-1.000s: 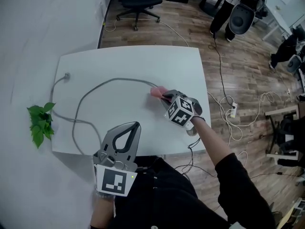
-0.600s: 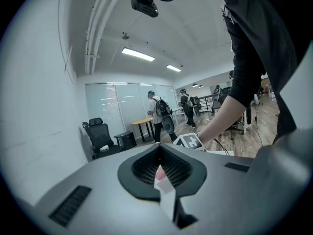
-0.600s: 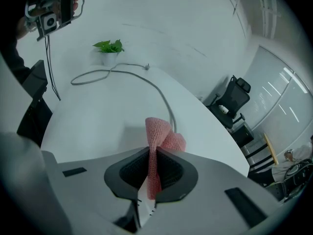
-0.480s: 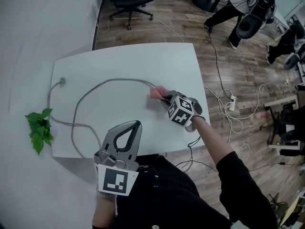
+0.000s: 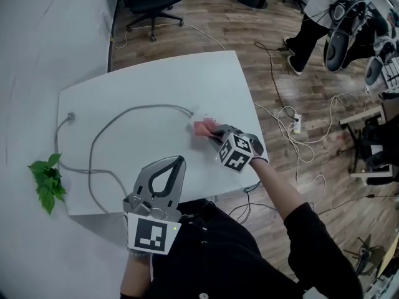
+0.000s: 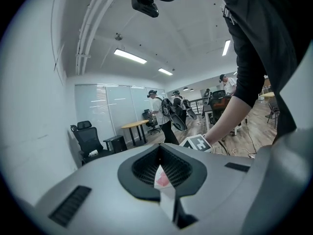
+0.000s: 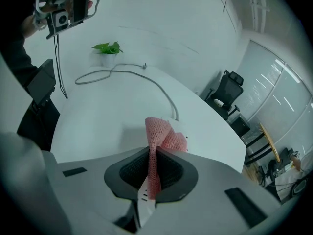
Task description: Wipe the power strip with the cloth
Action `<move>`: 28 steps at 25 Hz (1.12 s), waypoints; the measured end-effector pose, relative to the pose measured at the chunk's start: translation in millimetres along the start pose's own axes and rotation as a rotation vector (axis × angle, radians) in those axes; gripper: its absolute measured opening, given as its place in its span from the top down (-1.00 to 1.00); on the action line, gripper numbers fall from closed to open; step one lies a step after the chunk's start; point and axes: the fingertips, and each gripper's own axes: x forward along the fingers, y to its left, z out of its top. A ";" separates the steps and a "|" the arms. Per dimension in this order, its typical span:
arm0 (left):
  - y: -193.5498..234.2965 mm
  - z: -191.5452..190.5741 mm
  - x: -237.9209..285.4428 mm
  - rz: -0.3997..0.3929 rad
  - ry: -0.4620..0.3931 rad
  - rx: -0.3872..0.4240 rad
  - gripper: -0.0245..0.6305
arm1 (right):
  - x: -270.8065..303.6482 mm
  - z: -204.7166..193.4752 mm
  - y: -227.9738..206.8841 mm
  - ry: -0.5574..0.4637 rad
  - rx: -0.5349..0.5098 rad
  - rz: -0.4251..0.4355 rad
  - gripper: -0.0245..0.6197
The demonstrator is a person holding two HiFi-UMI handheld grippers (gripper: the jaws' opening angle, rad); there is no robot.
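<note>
In the head view, the right gripper (image 5: 213, 131) pinches a pink knitted cloth (image 5: 202, 128) and presses it onto the white table (image 5: 143, 80) at about 4 o'clock from the tabletop's middle, right where the grey cable (image 5: 124, 112) ends. The white power strip (image 5: 197, 115) there is hard to tell from the tabletop and lies mostly under the cloth. The left gripper (image 5: 180, 160) hovers at 6 o'clock, by the table's near edge. In the left gripper view, its jaws are together on nothing, and the cloth is glimpsed beyond through their slit. In the right gripper view, the jaws are clamped on the cloth's gathered end, and its free fold rests at 12 o'clock by the cable's end. Wiping appears to be under way; how much of the strip remains cannot be judged.
</note>
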 end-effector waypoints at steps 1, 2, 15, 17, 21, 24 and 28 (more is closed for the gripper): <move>-1.9 0.9 1.5 -0.009 -0.002 0.002 0.88 | -2.2 -2.9 1.7 0.002 0.002 -0.003 0.77; -4.0 1.5 3.0 -0.019 -0.003 0.002 0.88 | -4.3 -5.7 3.7 0.005 0.005 -0.006 0.77; -37.3 21.9 21.4 -0.137 -0.051 0.031 0.88 | -40.9 -50.5 30.9 0.021 0.107 -0.048 0.77; -41.7 24.4 23.3 -0.149 -0.056 0.034 0.88 | -45.9 -56.7 33.7 0.023 0.123 -0.056 0.77; -48.4 26.4 26.5 -0.170 -0.059 0.037 0.88 | -54.3 -67.2 40.3 0.026 0.156 -0.070 0.77; -52.4 27.9 28.6 -0.182 -0.057 0.037 0.88 | -60.0 -73.4 44.2 0.027 0.177 -0.078 0.77; -60.1 31.9 32.4 -0.198 -0.057 0.037 0.88 | -68.1 -82.2 46.8 0.022 0.202 -0.085 0.77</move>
